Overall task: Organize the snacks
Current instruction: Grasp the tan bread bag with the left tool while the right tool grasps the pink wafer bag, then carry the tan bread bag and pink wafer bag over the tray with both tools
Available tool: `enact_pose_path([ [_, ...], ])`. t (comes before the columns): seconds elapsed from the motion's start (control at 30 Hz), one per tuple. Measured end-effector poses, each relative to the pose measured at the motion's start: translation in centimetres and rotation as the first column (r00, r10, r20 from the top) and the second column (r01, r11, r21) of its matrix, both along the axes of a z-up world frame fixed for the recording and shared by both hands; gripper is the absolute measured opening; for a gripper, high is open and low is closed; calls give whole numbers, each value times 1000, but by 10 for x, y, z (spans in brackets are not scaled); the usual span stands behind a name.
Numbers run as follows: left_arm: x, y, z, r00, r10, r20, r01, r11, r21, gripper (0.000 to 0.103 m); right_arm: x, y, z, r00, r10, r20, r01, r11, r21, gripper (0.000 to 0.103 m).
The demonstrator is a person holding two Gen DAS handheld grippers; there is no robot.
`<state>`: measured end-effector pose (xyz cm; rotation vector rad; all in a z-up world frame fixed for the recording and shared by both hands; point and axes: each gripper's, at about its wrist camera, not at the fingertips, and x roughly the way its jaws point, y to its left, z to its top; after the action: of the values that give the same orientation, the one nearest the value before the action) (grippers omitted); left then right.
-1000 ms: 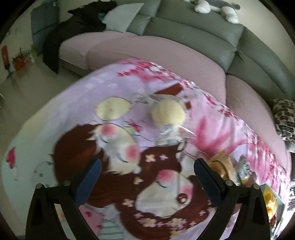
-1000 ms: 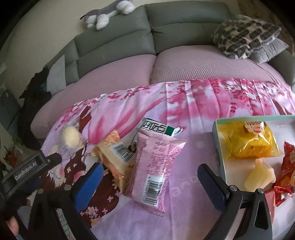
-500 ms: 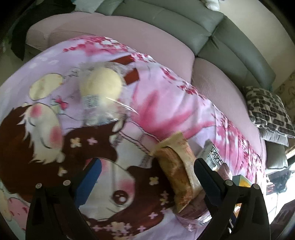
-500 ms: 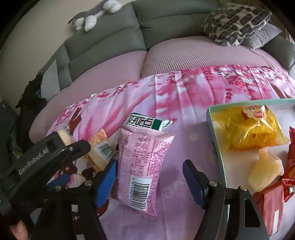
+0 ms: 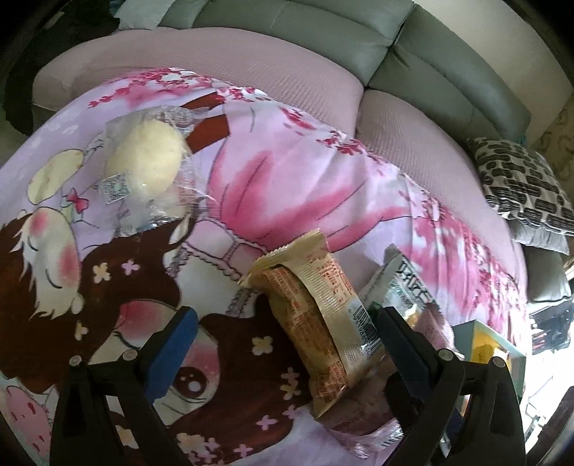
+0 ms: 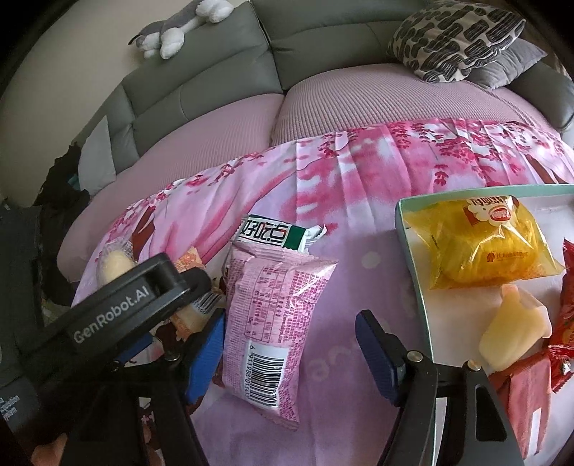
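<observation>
L gripper (image 5: 283, 331): jaws wide apart, holding nothing. Tan snack pkt (image 5: 315, 315) lies between them on the cartoon-print cloth (image 5: 287, 179), nearer the R-side pad; contact w/ that pad can't be told. Wrapped pale bun (image 5: 147, 161) well apart, up-left on the cloth. Green/white pkt (image 5: 405, 283) just beside the tan pkt, partly behind the pad.

R gripper (image 6: 290, 353): jaws open wide, empty. Pink snack pkt (image 6: 272, 315) lies flat between them, barcode end toward cam, closer to the L-side pad, not pinched. Green/white pkt (image 6: 276, 233) tucked under its far end. L gripper body (image 6: 118, 304) crosses low-left of this view, covering most of the tan pkt (image 6: 193, 286).

Tray (image 6: 412, 258), teal rim, to the right on the cloth, holds: yellow bag (image 6: 480, 247), pale jelly cup (image 6: 513, 329), red wrappers (image 6: 559, 322) at the edge.

Bkgd: grey sofa (image 6: 201, 82), patterned cushion (image 6: 455, 36), plush toy (image 6: 175, 28).
</observation>
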<state>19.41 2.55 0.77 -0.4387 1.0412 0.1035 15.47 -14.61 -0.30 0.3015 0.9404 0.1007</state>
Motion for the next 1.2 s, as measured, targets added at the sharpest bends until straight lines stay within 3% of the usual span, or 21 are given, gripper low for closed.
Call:
enact_pose_path([
  [0.23, -7, 13, 5, 998, 50, -35, -45, 991, 124, 100, 0, -4, 0, 1000, -9, -7, 9, 1000, 11, 74],
  [0.37, -11, 24, 5, 997, 68, -32, -64, 991, 114, 100, -2, -6, 0, 1000, -12, -9, 12, 1000, 20, 73],
  [0.5, -11, 20, 5, 998, 55, -36, -49, 989, 140, 100, -2, -6, 0, 1000, -4, -8, 4, 999, 41, 58],
  [0.57, -9, 15, 3, 999, 34, -41, -28, 991, 134, 99, -2, -5, 0, 1000, -3, -7, 4, 999, 38, 57],
  [0.63, -7, 10, 1, 999, 14, -46, -8, 993, 121, 95, -3, -6, 1, 1000, 0, -3, 0, 999, 43, 53],
  [0.93, -7, -3, 2, 998, -61, -8, 61, 998, 29, 41, -6, -8, 6, 1000, 20, 9, -21, 996, 84, 44],
  [1.2, -14, -7, 12, 999, -50, 13, 49, 998, 44, 37, -11, -18, 18, 999, 6, 44, -11, 993, 117, 43],
])
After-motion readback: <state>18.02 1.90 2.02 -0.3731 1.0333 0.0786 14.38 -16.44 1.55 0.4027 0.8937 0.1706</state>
